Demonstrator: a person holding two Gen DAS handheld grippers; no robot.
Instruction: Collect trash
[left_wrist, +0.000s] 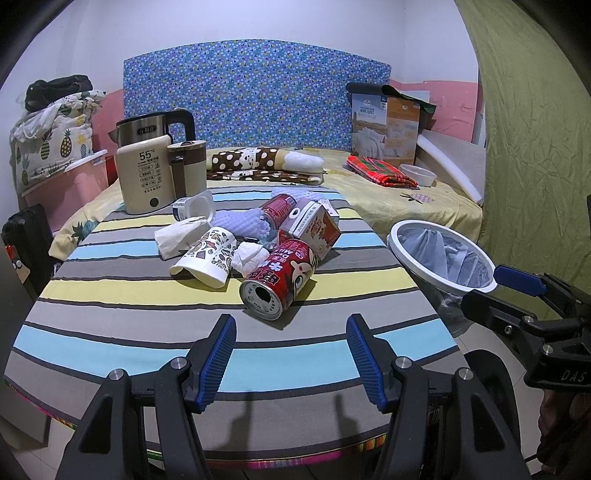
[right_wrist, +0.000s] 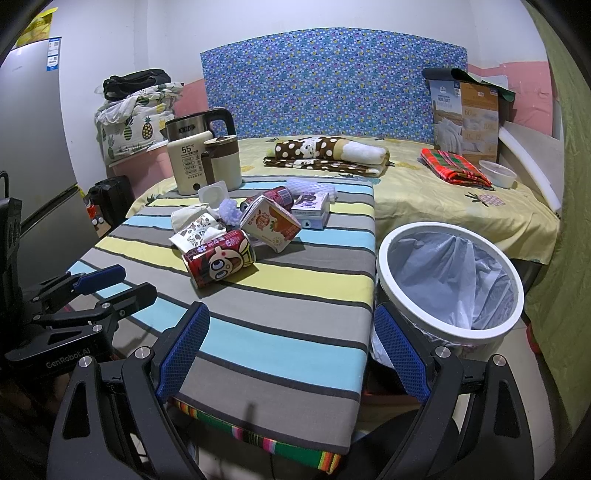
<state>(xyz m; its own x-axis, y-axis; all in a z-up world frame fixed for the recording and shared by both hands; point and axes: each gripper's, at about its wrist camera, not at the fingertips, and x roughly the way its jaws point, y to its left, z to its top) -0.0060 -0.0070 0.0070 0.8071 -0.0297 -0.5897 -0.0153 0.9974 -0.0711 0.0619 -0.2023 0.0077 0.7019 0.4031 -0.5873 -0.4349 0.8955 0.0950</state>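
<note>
A heap of trash lies mid-table: a red milk can on its side nearest me, a patterned paper cup, crumpled tissue, a milk carton, a second red can, a yoghurt pot and white foam. A white bin with a plastic liner stands right of the table. My left gripper is open and empty, just short of the near can. My right gripper is open and empty at the table's near right edge, beside the bin.
The table wears a striped cloth. A cream kettle and steel kettle stand at its back left. Behind is a bed with a folded blanket, red plaid cloth, a bowl and quilt boxes.
</note>
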